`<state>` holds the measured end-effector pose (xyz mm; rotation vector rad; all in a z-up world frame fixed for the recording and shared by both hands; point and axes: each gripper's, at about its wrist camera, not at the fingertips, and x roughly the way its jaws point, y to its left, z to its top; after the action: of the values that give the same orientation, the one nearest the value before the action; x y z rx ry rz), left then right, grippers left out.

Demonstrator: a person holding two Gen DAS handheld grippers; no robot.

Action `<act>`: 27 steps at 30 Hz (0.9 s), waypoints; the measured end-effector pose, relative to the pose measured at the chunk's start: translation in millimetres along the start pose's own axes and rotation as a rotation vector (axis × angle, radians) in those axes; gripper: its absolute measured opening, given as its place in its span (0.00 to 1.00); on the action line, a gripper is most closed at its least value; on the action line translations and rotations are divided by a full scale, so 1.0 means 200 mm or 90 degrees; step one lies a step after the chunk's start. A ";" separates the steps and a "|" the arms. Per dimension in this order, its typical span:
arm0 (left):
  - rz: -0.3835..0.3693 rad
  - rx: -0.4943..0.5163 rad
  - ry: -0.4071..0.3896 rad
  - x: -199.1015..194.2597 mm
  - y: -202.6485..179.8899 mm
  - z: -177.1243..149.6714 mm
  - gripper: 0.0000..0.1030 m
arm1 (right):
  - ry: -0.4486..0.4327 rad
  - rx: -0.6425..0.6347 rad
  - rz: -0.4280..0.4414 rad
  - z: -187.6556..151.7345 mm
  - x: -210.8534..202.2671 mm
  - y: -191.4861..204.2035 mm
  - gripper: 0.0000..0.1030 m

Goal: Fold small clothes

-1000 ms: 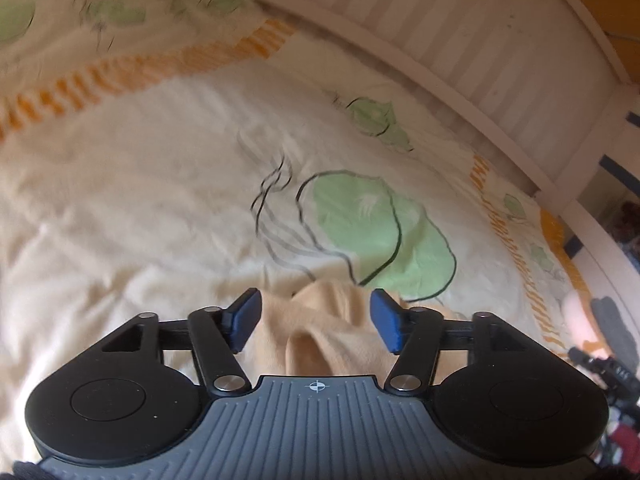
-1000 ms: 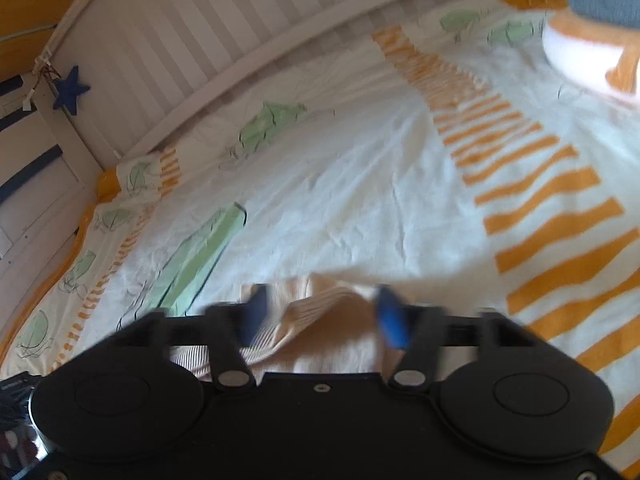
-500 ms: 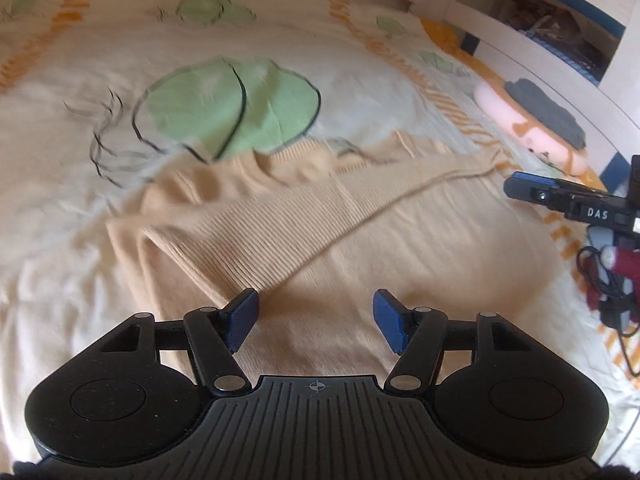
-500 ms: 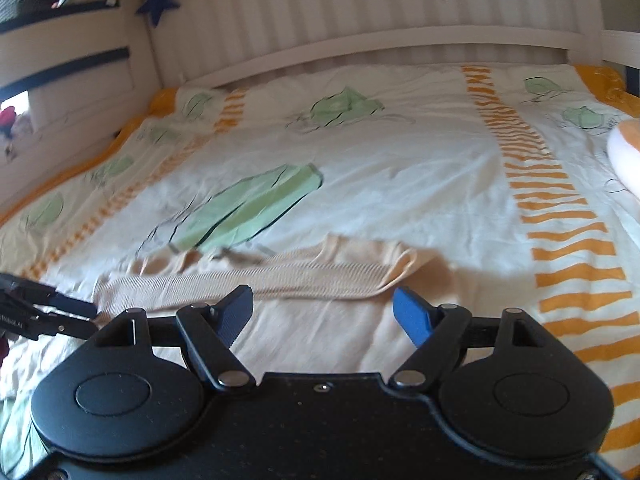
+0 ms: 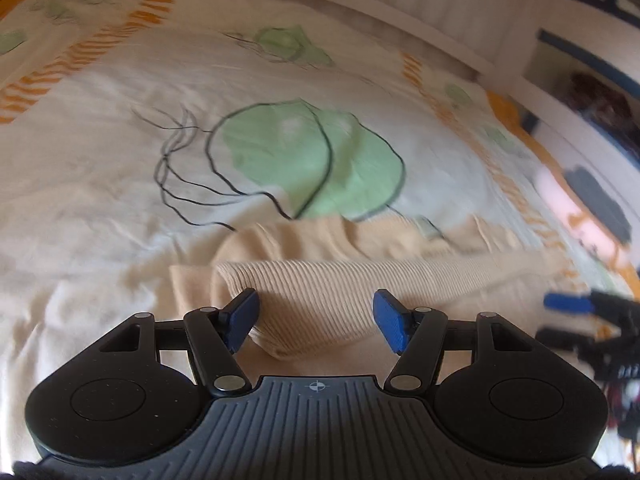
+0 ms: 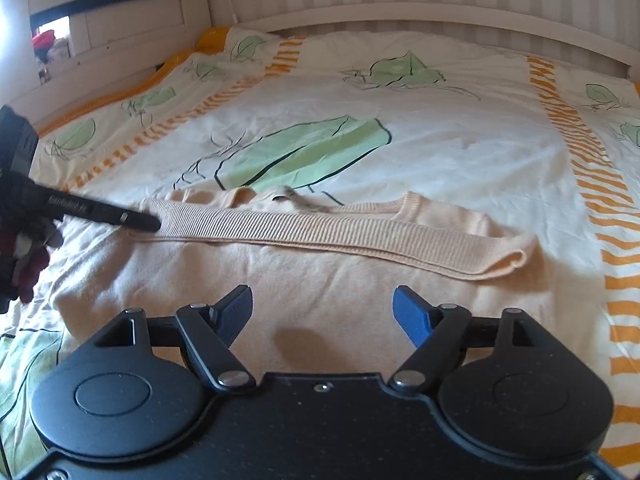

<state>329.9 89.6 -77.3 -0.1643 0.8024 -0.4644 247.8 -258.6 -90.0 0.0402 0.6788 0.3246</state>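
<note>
Right wrist view shows the peach knit garment [image 6: 320, 280] lying flat on the bed cover [image 6: 460, 140], filling the middle of the picture from about 9 o'clock across to 3 o'clock. Its ribbed hem band [image 6: 340, 232] is folded over the smooth body of the cloth and runs as a long strip from 10 o'clock down toward 3 o'clock, ending in a doubled edge at the right. The right gripper [image 6: 322, 312] hangs over the smooth part at 6 o'clock with its blue pads spread wide; only flat cloth lies under the gap, and the pads pinch nothing. At 9 o'clock the left gripper [image 6: 120, 216] reaches in, its dark finger tip lying at the left end of the ribbed band; a gloved hand [image 6: 28, 256] shows behind it.

Left wrist view, which is blurred, has the same garment [image 5: 320, 292] at the centre and out toward 3 o'clock. The rounded end of the ribbed band [image 5: 312, 320] sits between the spread blue pads of the left gripper [image 5: 316, 316]; the pad at 9 o'clock is just beside the fabric, and the other stands apart from it, so the cloth is not pinched. The right gripper [image 5: 580, 312] appears at 3 o'clock, blue pad foremost.

Beyond the garment, the cover carries green leaf prints [image 6: 304, 152] at 12 o'clock and orange striped bands [image 6: 608, 208] at 3 o'clock. A white slatted bed rail [image 6: 420, 12] closes the far side.
</note>
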 end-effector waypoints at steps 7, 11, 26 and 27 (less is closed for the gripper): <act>0.046 -0.056 -0.063 -0.09 0.08 0.05 0.61 | 0.051 -0.018 -0.038 0.09 0.18 -0.02 0.78; 0.055 -0.073 -0.085 -0.14 0.11 0.08 0.66 | 0.079 -0.011 -0.061 0.20 0.29 -0.06 0.78; 0.088 -0.066 -0.080 -0.18 0.12 0.08 0.70 | 0.029 -0.052 -0.024 0.22 0.22 0.17 0.79; 0.089 -0.068 -0.078 -0.19 0.13 0.08 0.70 | 0.038 -0.077 -0.019 0.21 0.24 0.22 0.79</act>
<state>328.3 128.4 -49.3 -0.2324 0.7128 -0.2771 297.7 -199.4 -80.7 -0.0951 0.7168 0.3391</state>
